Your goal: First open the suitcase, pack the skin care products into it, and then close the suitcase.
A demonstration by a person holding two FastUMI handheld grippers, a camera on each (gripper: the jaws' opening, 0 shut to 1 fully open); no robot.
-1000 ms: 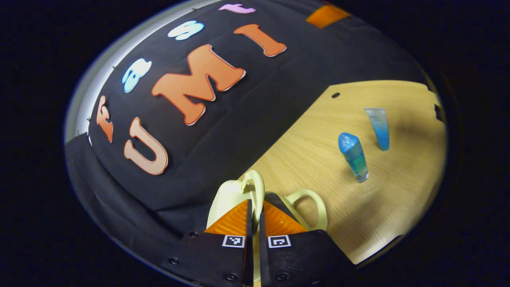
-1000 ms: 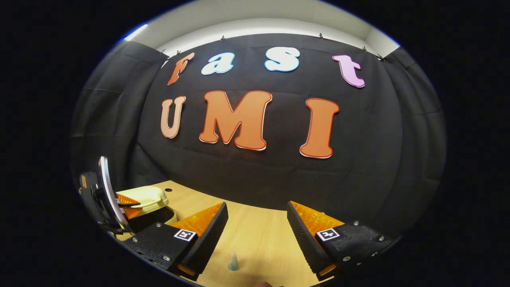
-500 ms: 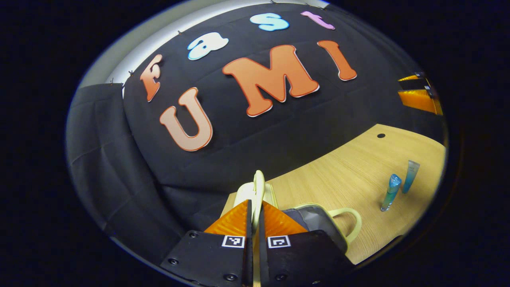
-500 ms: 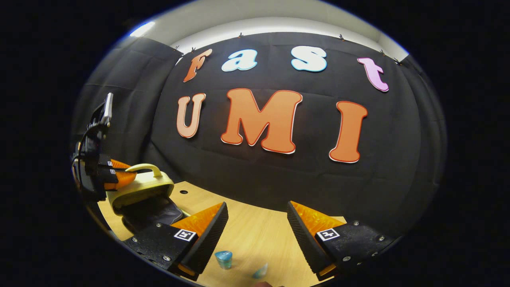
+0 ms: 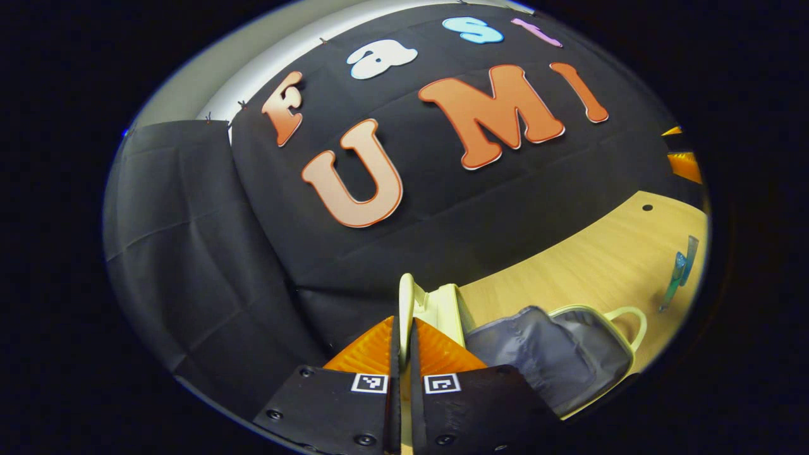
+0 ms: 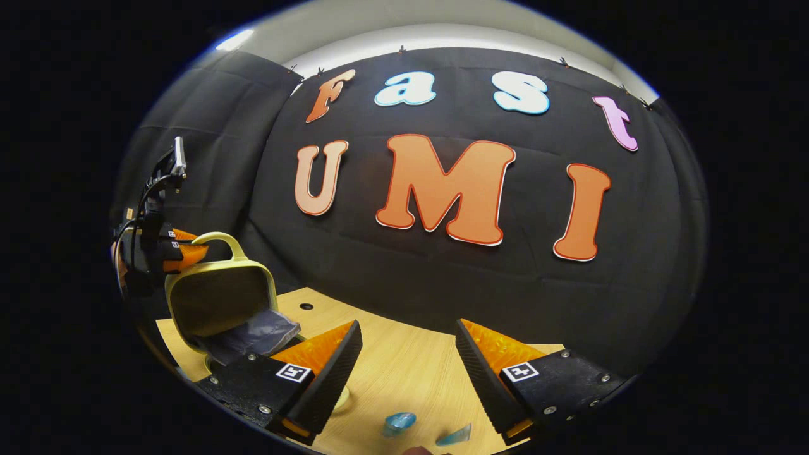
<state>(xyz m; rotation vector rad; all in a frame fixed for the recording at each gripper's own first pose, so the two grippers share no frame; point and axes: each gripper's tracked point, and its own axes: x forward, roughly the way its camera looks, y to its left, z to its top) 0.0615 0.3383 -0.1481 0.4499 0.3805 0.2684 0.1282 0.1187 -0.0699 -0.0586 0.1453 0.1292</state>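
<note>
Left gripper (image 5: 402, 332) pinching suitcase lid (image 5: 406, 297).

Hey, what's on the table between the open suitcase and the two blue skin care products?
Nothing: in the left gripper view, bare wooden table runs from the suitcase to the blue bottle and tube.

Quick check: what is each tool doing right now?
Left tool: closed on the suitcase lid's handle, lid raised.
Right tool: open, holding nothing.
</note>
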